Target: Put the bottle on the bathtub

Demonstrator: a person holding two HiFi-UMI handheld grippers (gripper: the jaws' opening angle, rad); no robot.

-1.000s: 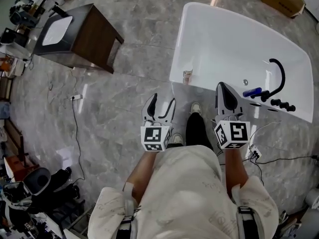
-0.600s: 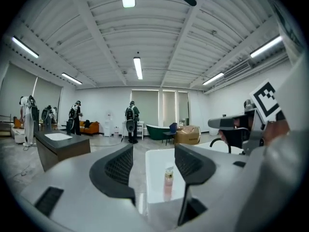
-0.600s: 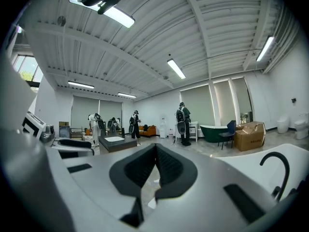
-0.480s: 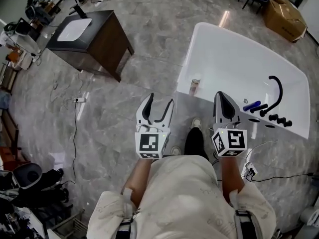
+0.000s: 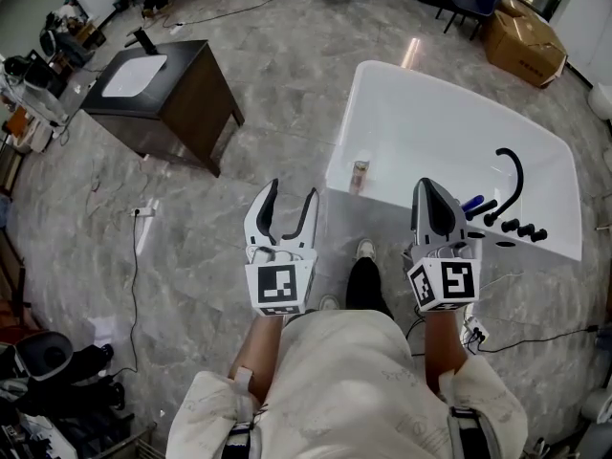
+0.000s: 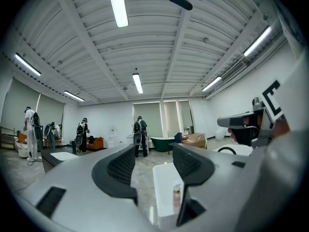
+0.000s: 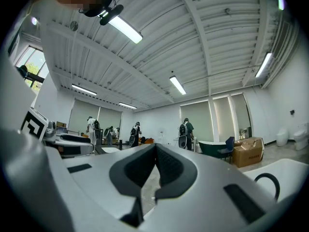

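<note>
Only head and left gripper views show bottle (image 5: 360,175) on bathtub (image 5: 432,122) rim

Sm. bottle (image 5: 360,175) upright on wht bathtub (image 5: 440,113) rim.

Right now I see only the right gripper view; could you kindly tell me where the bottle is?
Observer: The bottle stands upright on the bathtub rim, by its near left corner in the head view.
Operator: Thank you. Is the left tool holding anything?
Observer: No. The left tool is open with nothing between its jaws, which have just been closing slightly.
Operator: Does the bottle touch either tool?
Observer: No. It stands apart, ahead of the gap between the left tool and the right tool.
</note>
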